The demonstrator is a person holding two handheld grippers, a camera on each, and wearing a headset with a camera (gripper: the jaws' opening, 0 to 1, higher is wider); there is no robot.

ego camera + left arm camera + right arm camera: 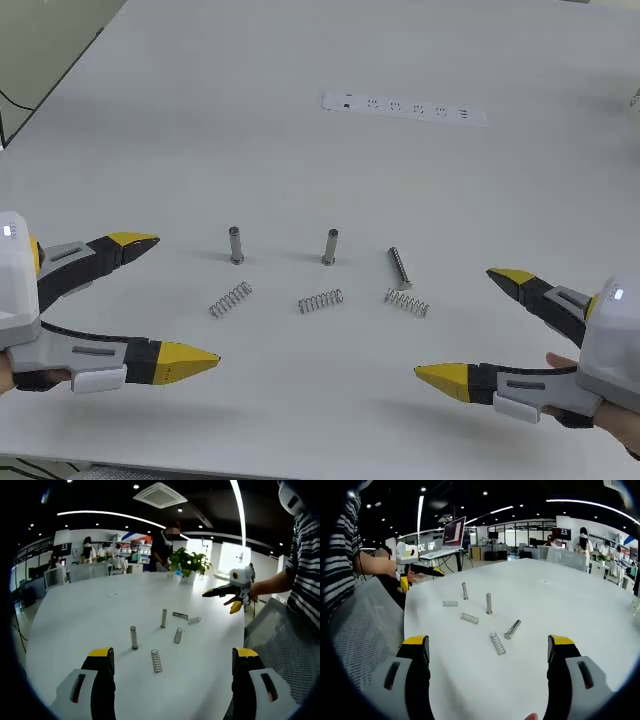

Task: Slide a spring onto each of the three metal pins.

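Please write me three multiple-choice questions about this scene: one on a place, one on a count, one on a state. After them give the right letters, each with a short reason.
1. Where are the springs relative to the pins?
A. Already slid onto them
B. Held up above them
C. Loose on the table, on the near side of them in the head view

2. How many pins stand upright?
A. One
B. Two
C. Three

3. How do the left gripper and the right gripper stand?
A. Both open, holding nothing
B. Both shut on a spring
C. Left open, right shut on a pin

Answers: 1 C, each spring lies flat on the table before a pin. 2 B, the right pin lies on its side while the other two stand. 3 A, both pairs of jaws are wide apart with nothing between them.
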